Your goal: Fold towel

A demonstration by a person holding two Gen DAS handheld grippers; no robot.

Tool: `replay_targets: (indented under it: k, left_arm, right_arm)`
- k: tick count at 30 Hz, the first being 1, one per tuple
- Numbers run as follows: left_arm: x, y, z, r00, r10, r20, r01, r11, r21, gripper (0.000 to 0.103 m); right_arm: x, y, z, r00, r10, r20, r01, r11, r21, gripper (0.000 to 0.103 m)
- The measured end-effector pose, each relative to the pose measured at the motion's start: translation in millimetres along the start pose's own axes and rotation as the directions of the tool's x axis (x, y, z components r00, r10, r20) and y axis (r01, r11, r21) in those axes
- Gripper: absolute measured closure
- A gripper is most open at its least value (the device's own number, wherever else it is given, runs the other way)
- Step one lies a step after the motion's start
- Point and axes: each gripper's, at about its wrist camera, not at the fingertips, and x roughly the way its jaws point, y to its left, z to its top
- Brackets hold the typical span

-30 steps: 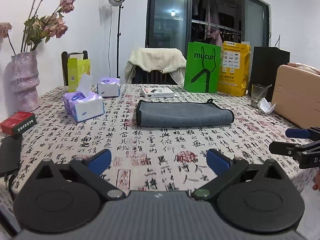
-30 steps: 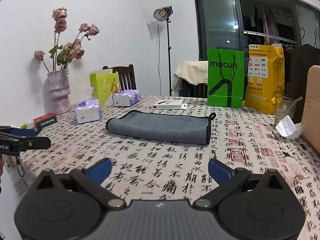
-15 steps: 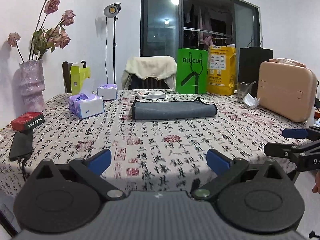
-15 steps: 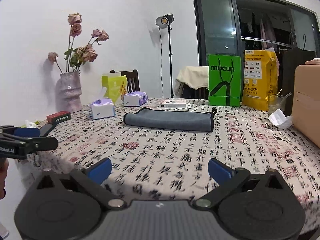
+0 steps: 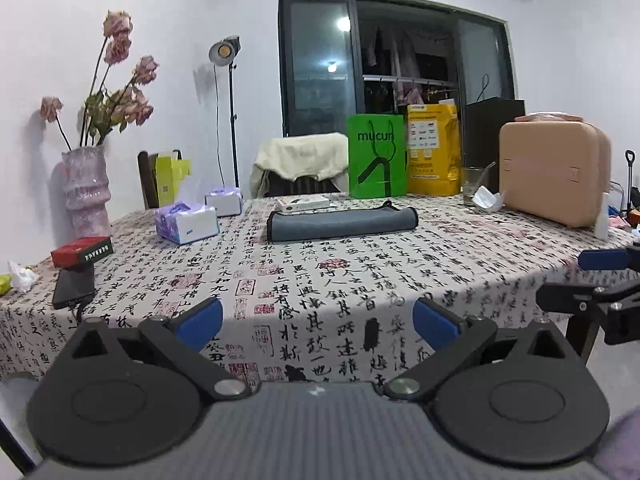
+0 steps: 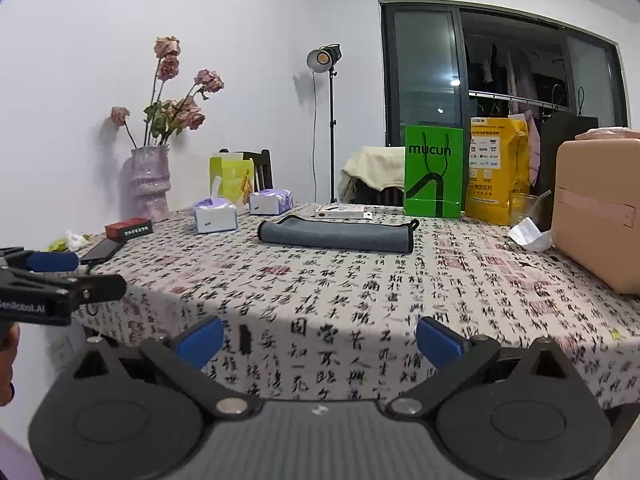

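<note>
A grey towel (image 5: 342,224) lies folded into a long flat strip near the middle of the table, also in the right wrist view (image 6: 336,235). My left gripper (image 5: 318,322) is open and empty, in front of the table's near edge, well short of the towel. My right gripper (image 6: 320,338) is open and empty too, also off the near edge. Each gripper shows at the side of the other's view: the right one (image 5: 580,280), the left one (image 6: 68,276).
The table has a calligraphy-print cloth (image 5: 320,280). On it stand a tan case (image 5: 554,180), green bag (image 5: 376,162), yellow bag (image 5: 432,148), glass (image 5: 474,186), tissue packs (image 5: 186,226), vase (image 5: 86,192), red box (image 5: 82,252), phone (image 5: 74,288), and a small white box (image 5: 304,203).
Both grippers have pulled back from the table and off its near edge. The towel now looks smaller and farther away. It has not moved; both grippers stay open.
</note>
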Motion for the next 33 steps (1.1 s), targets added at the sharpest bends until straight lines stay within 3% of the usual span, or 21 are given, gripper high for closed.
replay_targets:
  k: [9, 13, 33]
  left_arm:
    - [-37.2, -21.4, -23.3, 0.999, -0.038, 0.016, 0.038, 0.999, 0.011, 0.0]
    - [-37.2, -15.7, -24.9, 1.0, -0.02, 0.024, 0.021, 1.0, -0.023, 0.0]
    - [-39.9, -24.0, -30.1, 0.998, -0.048, 0.049, 0.048, 0.999, 0.017, 0.0]
  right_arm:
    - [-35.3, 22.2, -20.0, 0.999, 0.017, 0.027, -0.016, 0.999, -0.047, 0.0]
    - [-45.8, 19.3, -28.0, 0.999, 0.024, 0.038, -0.023, 1.0, -0.013, 0.0]
    - [-53.9, 19.8, -39.5, 0.998, 0.019, 0.056, -0.019, 1.0, 0.009, 0.0]
